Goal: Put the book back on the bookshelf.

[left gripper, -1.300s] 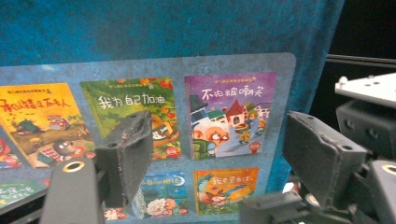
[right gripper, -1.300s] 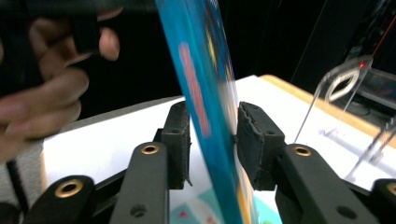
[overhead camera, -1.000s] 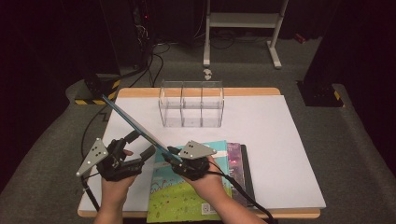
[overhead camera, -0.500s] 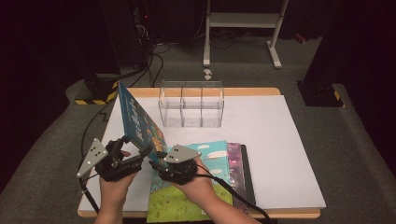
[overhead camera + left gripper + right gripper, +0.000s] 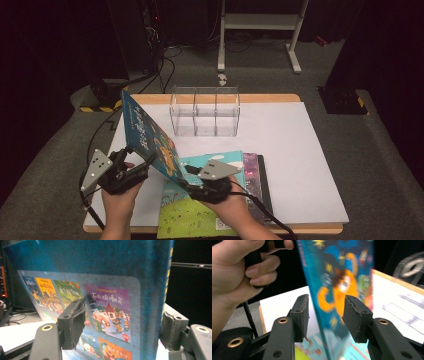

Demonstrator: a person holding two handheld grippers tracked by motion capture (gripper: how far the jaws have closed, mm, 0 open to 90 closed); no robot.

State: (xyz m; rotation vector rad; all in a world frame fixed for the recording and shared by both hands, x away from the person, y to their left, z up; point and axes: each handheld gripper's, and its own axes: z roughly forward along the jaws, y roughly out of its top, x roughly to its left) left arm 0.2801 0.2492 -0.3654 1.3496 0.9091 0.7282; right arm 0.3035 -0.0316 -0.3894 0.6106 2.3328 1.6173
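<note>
Though blurred — blue book [image 5: 332,290] between right fingers [image 5: 300,315], seemingly untouched.

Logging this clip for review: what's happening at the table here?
A person holds a gripper in each hand and is standing a blue picture book up on edge at the near left of the table. The left gripper has the book between its jaws, which have just been closing; the pads do not press it yet. The right gripper straddles the book too, its jaws just opening, apart from the cover. More books lie flat in a stack beneath, and a clear three-part organizer stands behind.
</note>
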